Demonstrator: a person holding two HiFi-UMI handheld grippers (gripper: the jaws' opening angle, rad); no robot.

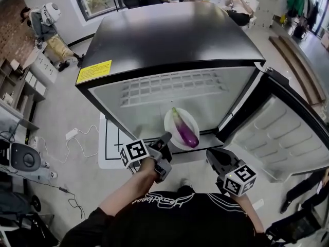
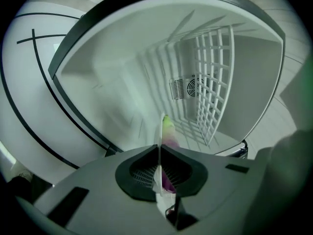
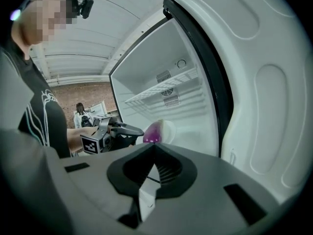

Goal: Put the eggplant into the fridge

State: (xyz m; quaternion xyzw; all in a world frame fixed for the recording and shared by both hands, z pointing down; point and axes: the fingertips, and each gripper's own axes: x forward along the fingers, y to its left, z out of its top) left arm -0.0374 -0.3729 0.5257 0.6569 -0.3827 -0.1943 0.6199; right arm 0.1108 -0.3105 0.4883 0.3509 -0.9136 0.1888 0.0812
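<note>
Left gripper (image 1: 165,139) is clamped on the near rim of a white plate (image 1: 170,121) carrying the eggplant (image 1: 185,129), at the mouth of the open fridge (image 1: 175,40). Right gripper (image 1: 212,155), nearer, is closed and holds nothing.

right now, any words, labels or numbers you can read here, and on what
Yellow label on the fridge top: print too small to read.
White script on the person's black shirt: upside down, unreadable.
Marker squares on the left tongs and right tongs: patterns only, no words.
</note>
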